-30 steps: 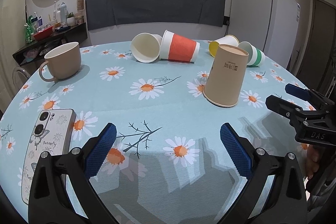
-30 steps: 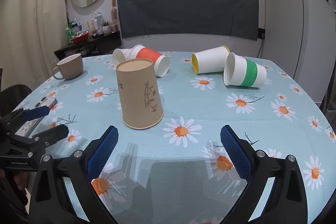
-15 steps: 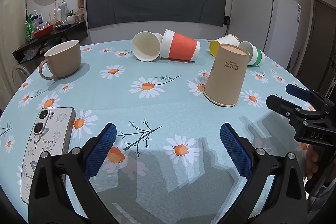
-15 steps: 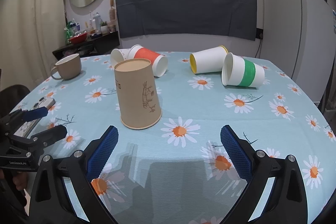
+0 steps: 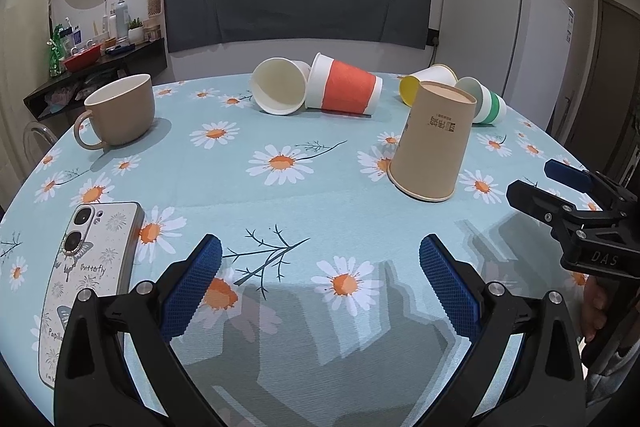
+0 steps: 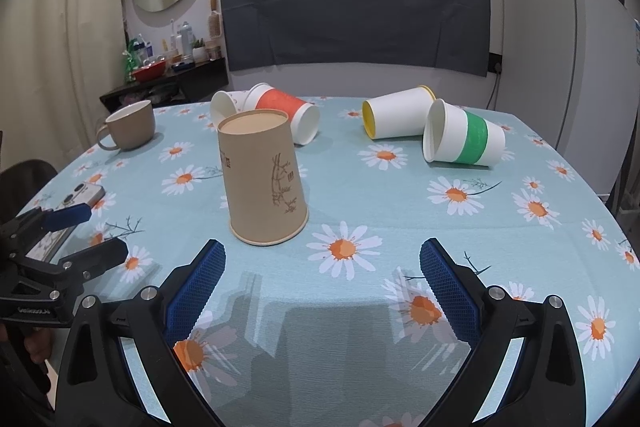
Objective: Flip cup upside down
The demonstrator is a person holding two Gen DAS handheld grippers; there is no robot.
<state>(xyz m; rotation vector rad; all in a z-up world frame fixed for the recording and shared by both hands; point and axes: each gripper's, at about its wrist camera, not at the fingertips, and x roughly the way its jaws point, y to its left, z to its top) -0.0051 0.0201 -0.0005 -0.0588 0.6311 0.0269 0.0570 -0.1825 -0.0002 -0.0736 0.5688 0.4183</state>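
A brown paper cup (image 5: 434, 141) stands upside down, rim on the daisy tablecloth (image 5: 280, 203); it also shows in the right wrist view (image 6: 264, 179). My left gripper (image 5: 320, 283) is open and empty, near the table's front edge, well short of the cup. My right gripper (image 6: 320, 283) is open and empty, just in front of the cup and a little to its right. Each gripper shows in the other's view: the right one (image 5: 560, 187) at the right edge, the left one (image 6: 80, 231) at the left edge.
Several paper cups lie on their sides at the back: a white one (image 5: 280, 91), a red-banded one (image 5: 344, 91), a yellow-lined one (image 6: 396, 113), a green-banded one (image 6: 464, 137). A beige mug (image 5: 120, 111) stands upright at the left. A phone (image 5: 84, 275) lies at the front left.
Both grippers have drifted very slightly; the brown cup stays put upside down. Nothing was taken hold of or let go.
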